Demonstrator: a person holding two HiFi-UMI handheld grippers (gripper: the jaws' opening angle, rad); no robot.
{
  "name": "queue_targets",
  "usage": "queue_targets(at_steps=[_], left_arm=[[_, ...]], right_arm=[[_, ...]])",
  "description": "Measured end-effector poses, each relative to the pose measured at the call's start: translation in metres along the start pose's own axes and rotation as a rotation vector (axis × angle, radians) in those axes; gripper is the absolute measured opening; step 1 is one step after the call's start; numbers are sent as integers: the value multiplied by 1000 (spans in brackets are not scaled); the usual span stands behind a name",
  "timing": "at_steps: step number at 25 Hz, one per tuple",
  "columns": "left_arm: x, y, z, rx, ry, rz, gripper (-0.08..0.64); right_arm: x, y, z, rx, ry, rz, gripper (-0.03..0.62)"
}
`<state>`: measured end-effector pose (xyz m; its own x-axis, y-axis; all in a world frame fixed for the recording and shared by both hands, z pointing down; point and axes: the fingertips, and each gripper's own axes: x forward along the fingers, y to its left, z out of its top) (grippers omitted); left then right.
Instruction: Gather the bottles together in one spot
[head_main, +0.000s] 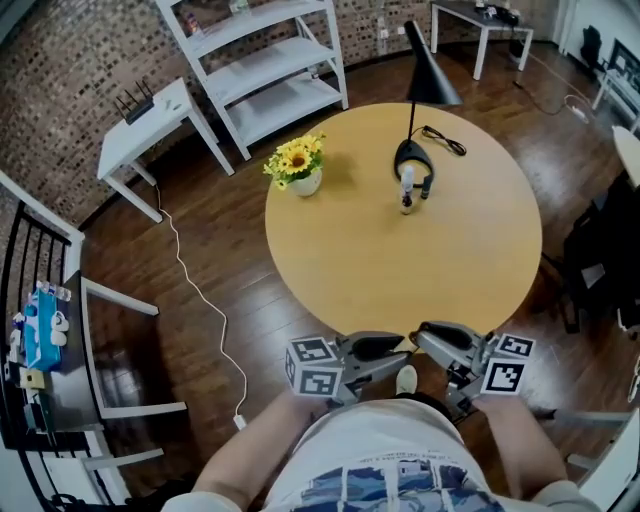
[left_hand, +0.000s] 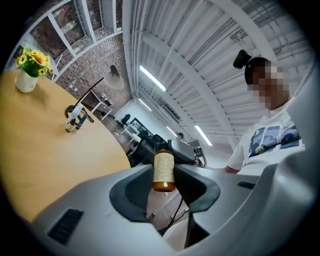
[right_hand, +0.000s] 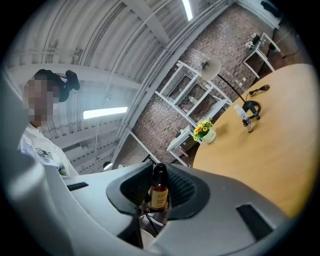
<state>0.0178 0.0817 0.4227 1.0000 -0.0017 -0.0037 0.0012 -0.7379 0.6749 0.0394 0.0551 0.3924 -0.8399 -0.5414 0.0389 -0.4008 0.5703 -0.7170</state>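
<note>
A small amber bottle (left_hand: 163, 167) with a pale label and a dark cap stands between the pads of my left gripper (left_hand: 163, 176), which is shut on it. The right gripper view shows an amber bottle (right_hand: 159, 192) pressed between the ribbed pads of my right gripper (right_hand: 159, 199). In the head view both grippers, left (head_main: 398, 352) and right (head_main: 425, 338), meet tip to tip just off the round table's (head_main: 330, 270) near edge, with a pale bottle (head_main: 405, 379) between them. Two more bottles (head_main: 408, 190) stand far across the table by the lamp base.
A black desk lamp (head_main: 422, 80) with its cable and a vase of yellow flowers (head_main: 298, 165) stand on the far half of the table. White shelving (head_main: 265, 70) and a white side table (head_main: 150, 125) stand beyond. A dark chair (head_main: 600, 250) sits at the right.
</note>
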Motion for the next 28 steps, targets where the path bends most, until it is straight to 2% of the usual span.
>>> queue_targets(at_steps=[3, 5, 7, 10, 12, 14, 17, 19, 25, 28], left_arm=[[-27, 1, -10, 30, 24, 45, 142], [-46, 9, -21, 73, 71, 124, 144], [-67, 25, -33, 109, 129, 229, 144], [-93, 51, -51, 116, 213, 379, 144], [-102, 63, -59, 107, 249, 441, 144], [-103, 70, -59, 98, 254, 462, 144], [-98, 79, -44, 92, 225, 464, 144], [-96, 89, -32, 94, 223, 491, 144], [-82, 126, 8, 104, 219, 563, 144], [-70, 141, 27, 84, 208, 605, 144]], right_arm=[[10, 13, -16, -52, 7, -62, 66], [8, 17, -21, -120, -6, -132, 66], [1, 11, -23, -203, -17, -242, 66], [-16, -8, -27, -312, 4, -423, 66], [-25, -22, -29, -362, 33, -509, 66], [-31, -38, -26, -395, 48, -562, 66], [-30, -64, -8, -460, 59, -607, 66], [-23, -85, 9, -494, 70, -626, 66], [0, -159, 76, -550, 45, -623, 66], [11, -198, 105, -579, 51, -612, 66]])
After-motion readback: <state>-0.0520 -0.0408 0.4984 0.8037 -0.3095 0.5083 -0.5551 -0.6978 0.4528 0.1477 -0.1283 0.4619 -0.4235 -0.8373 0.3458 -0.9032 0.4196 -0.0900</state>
